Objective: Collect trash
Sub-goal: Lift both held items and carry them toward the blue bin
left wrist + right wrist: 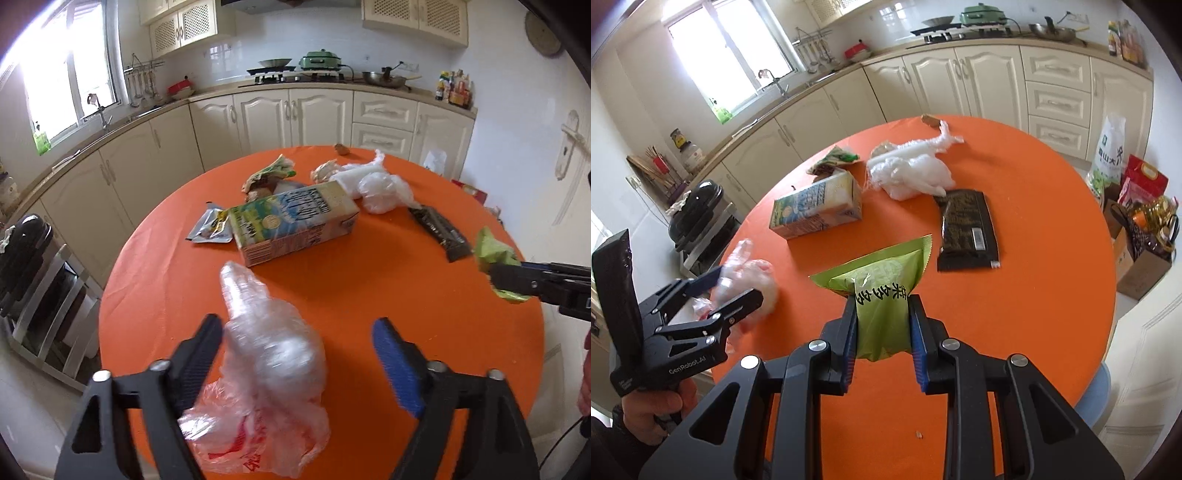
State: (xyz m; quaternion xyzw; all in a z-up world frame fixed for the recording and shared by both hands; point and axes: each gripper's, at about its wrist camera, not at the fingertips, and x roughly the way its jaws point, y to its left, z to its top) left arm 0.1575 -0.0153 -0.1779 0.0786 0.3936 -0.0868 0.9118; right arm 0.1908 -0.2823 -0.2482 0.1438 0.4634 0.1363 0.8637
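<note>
Each claw (pixel 295 354) (pixel 882 332) is black with silver screws and blue ribbed pads (pixel 395 365); the left body reads "GenRobot.AI", gripped by a bare hand (pixel 653 413).

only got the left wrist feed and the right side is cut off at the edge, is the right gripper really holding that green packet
Observer: Yes. The right gripper has its jaws shut on the green packet, which is pinched between both pads. The packet's far end fans out past the tips.
Operator: ok, any trash on the table i cant see from here
Observer: One small crumb lies on the table near its edge, under the right gripper.
</note>
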